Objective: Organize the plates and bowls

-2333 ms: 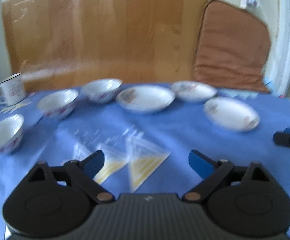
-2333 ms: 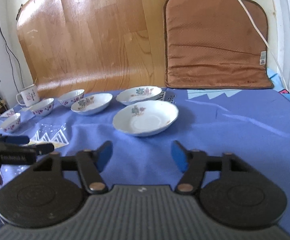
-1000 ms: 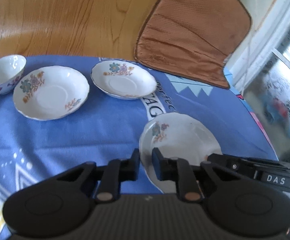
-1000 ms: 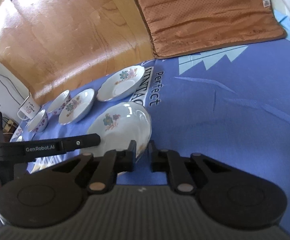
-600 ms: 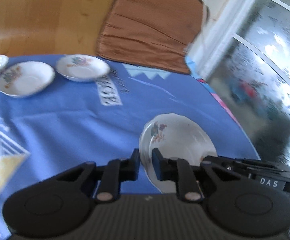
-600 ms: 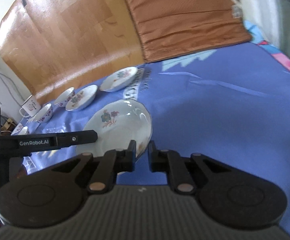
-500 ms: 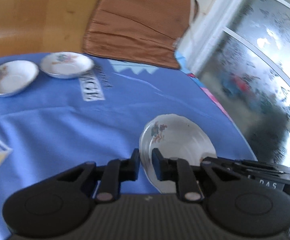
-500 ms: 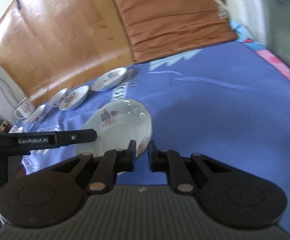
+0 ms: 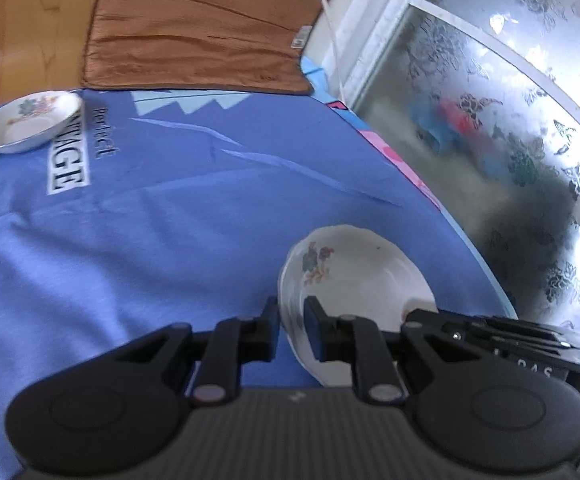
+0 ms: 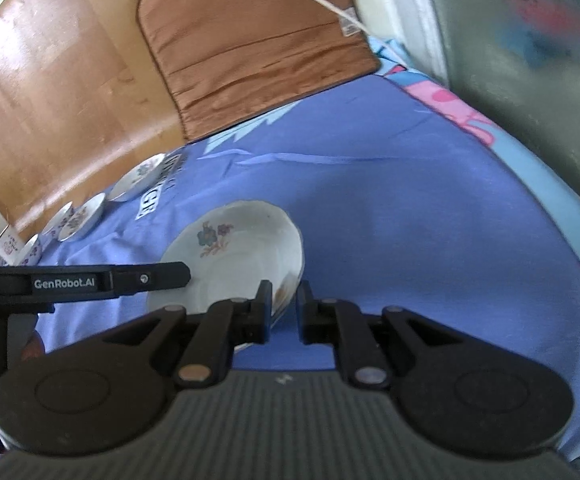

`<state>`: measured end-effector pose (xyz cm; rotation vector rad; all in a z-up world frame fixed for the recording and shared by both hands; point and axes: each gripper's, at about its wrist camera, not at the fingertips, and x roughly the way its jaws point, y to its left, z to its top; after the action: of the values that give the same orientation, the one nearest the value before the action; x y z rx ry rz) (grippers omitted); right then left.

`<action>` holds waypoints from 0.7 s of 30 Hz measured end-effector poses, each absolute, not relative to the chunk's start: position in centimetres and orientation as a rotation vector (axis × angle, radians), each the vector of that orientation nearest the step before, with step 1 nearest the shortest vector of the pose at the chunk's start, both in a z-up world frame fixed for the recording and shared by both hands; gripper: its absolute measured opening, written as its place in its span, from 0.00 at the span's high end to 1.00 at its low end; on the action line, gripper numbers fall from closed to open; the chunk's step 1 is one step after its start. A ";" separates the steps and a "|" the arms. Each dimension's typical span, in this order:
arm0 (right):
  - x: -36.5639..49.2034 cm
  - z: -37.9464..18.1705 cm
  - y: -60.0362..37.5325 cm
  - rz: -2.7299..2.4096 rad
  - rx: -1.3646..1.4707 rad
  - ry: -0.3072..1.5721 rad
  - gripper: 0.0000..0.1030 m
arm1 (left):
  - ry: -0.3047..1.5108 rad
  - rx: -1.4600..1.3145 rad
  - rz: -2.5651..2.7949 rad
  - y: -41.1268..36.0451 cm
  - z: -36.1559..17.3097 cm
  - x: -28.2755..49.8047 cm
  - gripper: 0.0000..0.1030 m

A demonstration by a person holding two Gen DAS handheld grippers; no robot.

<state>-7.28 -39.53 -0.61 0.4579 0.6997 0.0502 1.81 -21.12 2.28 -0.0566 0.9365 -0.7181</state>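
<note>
My left gripper point(image 9: 291, 322) is closed on the left rim of the plate point(image 9: 354, 276). My right gripper point(image 10: 281, 306) is closed on the plate's right rim, so I hold it from both sides above the blue cloth point(image 9: 178, 216). The plate is near the window point(image 9: 502, 92) (the cloth's edge is just beside it). Far left of the plate sit the other plates point(image 10: 138, 178). I think if one hand pulls harder, the smooth rim could slip and the plate could drop.
</note>
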 end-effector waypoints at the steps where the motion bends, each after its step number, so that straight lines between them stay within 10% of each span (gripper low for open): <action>1: -7.4 -0.7 -39.9 0.046 0.463 0.699 0.85 | 0.935 -0.049 -0.720 -21.5 2.2 1.8 0.86; 8: -7.4 -1.7 -41.0 0.037 0.479 0.695 0.81 | 0.916 -0.026 -0.724 -22.7 1.9 1.6 0.85; 13: -8.2 -0.9 -40.6 0.019 0.469 0.628 0.52 | 0.866 -0.060 -0.737 -20.9 3.0 1.2 0.82; 18: -9.8 1.4 -39.2 -0.060 0.376 0.482 0.47 | 0.750 -0.088 -0.723 -17.1 4.9 0.3 0.79; 21: -10.8 3.3 -36.5 -0.071 0.270 0.353 0.13 | 0.675 -0.063 -0.653 -14.2 5.4 -0.2 0.77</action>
<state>-10.77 -36.54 3.31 0.2696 0.3527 -0.0705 -0.22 -14.23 5.38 -0.0631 0.6753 -0.6534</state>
